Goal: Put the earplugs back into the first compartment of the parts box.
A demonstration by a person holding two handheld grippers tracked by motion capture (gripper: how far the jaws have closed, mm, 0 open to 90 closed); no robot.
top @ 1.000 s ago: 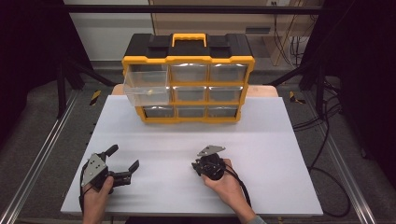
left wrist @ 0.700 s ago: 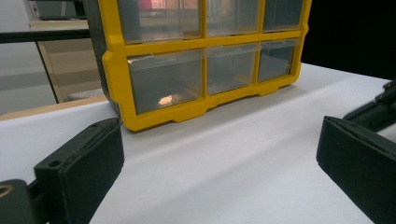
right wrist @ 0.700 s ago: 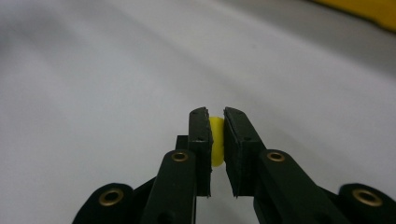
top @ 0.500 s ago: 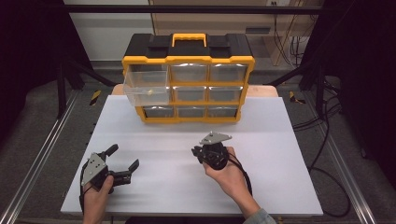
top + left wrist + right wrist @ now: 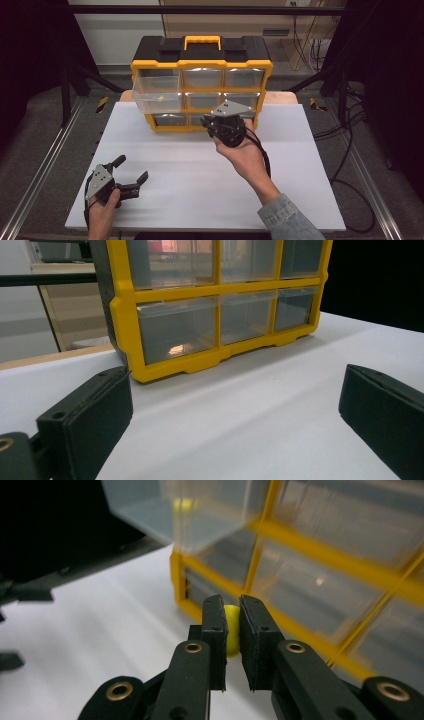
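A yellow and black drawer cabinet (image 5: 200,80) stands at the back of the white table (image 5: 300,170). Its top-left clear drawer (image 5: 157,95) is pulled out, with a small yellow piece (image 5: 160,98) inside. My right gripper (image 5: 207,121) is raised close in front of the cabinet's lower drawers, shut on a small yellow object (image 5: 232,630) between its jaws. The pulled-out drawer (image 5: 195,510) hangs above and left of it. My left gripper (image 5: 131,172) rests near the table's front left, open and holding nothing; the cabinet (image 5: 215,305) is ahead of it.
A metal frame rail (image 5: 35,185) runs along the table's left side, another at the right. Cables (image 5: 350,145) lie on the floor to the right. A wooden board edge (image 5: 282,97) shows behind the cabinet.
My right gripper has moved forward and up from mid-table to just in front of the cabinet. The left gripper has stayed in place.
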